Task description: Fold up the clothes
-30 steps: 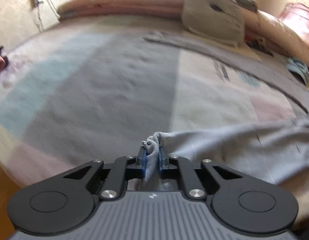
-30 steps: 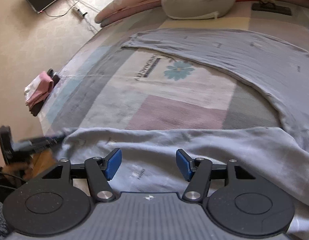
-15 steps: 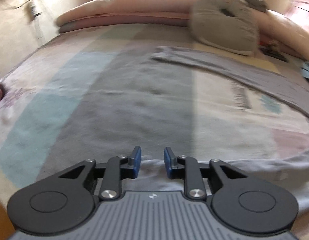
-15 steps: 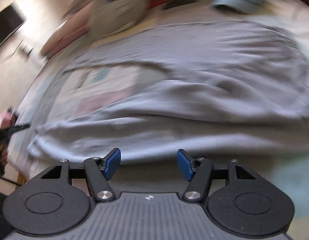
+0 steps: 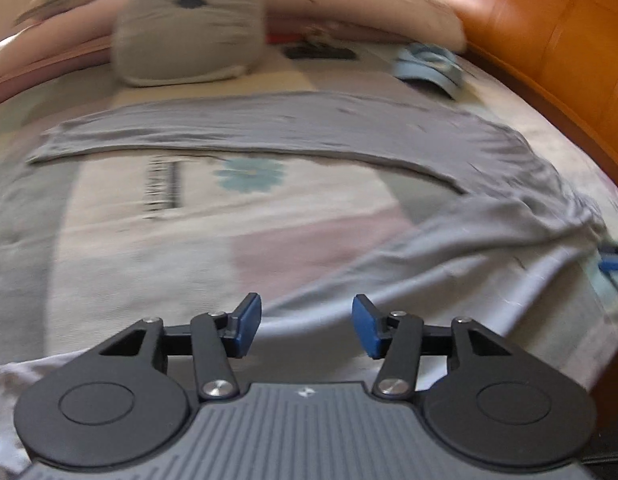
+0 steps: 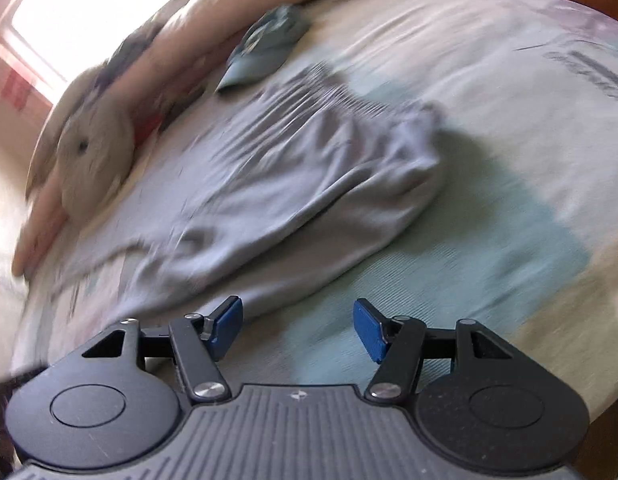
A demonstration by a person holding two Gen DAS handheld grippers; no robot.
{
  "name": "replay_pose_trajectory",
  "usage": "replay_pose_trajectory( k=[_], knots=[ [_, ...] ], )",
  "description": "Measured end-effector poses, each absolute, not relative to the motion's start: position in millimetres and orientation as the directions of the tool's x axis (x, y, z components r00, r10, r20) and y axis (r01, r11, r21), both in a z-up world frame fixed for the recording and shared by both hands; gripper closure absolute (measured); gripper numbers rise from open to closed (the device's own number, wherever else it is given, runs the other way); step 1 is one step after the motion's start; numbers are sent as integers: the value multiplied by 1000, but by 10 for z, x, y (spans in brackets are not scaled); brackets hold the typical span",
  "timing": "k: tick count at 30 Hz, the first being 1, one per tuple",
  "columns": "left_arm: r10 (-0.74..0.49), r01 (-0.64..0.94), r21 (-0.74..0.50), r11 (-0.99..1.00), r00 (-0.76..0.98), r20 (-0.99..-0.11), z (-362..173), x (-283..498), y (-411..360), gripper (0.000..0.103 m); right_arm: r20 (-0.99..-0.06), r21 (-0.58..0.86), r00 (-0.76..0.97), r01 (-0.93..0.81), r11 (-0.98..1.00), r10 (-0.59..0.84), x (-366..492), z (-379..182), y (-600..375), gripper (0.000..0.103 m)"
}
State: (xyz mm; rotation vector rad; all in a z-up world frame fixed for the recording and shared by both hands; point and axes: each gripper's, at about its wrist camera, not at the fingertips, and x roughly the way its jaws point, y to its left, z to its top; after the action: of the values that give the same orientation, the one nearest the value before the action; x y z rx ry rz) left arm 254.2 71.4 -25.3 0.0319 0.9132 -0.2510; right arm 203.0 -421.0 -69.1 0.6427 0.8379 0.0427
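Grey trousers (image 5: pixel 449 184) lie spread on the patterned bedspread (image 5: pixel 157 248), one leg stretched across the far side, the other running toward me under my left gripper (image 5: pixel 307 326). Its jaws are opening and hold nothing; the near leg's cloth lies beneath them. In the right wrist view the trousers (image 6: pixel 309 184) bunch at the waistband, up and left of my right gripper (image 6: pixel 297 330). It stands open over bare bedspread (image 6: pixel 489 240), its left pad close to the cloth's edge. Both views are motion-blurred.
A grey round cushion (image 5: pixel 189 36) and pink pillows (image 5: pixel 369 4) line the far side. A folded blue garment (image 5: pixel 427 66) lies near the orange wooden bed frame (image 5: pixel 549 40); it also shows in the right wrist view as the blue garment (image 6: pixel 265 48).
My left gripper let go of the bunched trouser cloth, opened wider and swung right. My right gripper stayed open and swept along the trousers to the waistband end while rolling.
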Motion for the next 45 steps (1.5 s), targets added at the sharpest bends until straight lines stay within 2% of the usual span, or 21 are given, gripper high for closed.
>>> replay_pose_trajectory(
  k=[6, 10, 16, 19, 22, 26, 28, 30, 32, 34, 45],
  knots=[
    [-227, 247, -101, 964, 563, -795, -263, 2576, 407, 50, -598, 683, 745, 282, 674, 295, 2167, -837, -4697, 37],
    [-228, 252, -100, 963, 554, -800, -270, 2594, 327, 50, -559, 728, 759, 257, 636, 333, 2334, -896, -4729, 29],
    [-232, 244, -114, 963, 543, -807, -295, 2568, 354, 47, -517, 765, 726, 155, 625, 453, 2366, -983, -4359, 27],
    [-236, 251, -114, 961, 537, -810, -307, 2579, 356, 47, -495, 749, 751, 113, 653, 437, 2442, -997, -4323, 28],
    [-236, 261, -107, 959, 535, -811, -305, 2564, 347, 46, -453, 762, 784, 93, 641, 425, 2473, -1060, -4372, 36],
    [-234, 250, -112, 962, 537, -810, -318, 2501, 408, 44, -463, 735, 783, 76, 674, 416, 2317, -1041, -4324, 36],
    [-230, 230, -123, 965, 531, -816, -358, 2512, 448, 44, -466, 713, 788, 64, 698, 402, 2251, -1044, -4301, 42],
    [-229, 217, -131, 967, 525, -820, -391, 2536, 467, 44, -470, 724, 799, 105, 682, 375, 2293, -1090, -4346, 54],
    [-235, 221, -135, 966, 525, -818, -396, 2550, 458, 45, -477, 736, 809, 154, 660, 344, 2330, -1152, -4405, 84],
    [-246, 238, -137, 962, 527, -813, -385, 2547, 439, 45, -484, 739, 814, 182, 649, 323, 2328, -1232, -4441, 103],
    [-254, 260, -133, 957, 517, -817, -388, 2562, 495, 44, -572, 726, 758, 289, 624, 315, 2073, -1044, -4367, 101]
  ],
)
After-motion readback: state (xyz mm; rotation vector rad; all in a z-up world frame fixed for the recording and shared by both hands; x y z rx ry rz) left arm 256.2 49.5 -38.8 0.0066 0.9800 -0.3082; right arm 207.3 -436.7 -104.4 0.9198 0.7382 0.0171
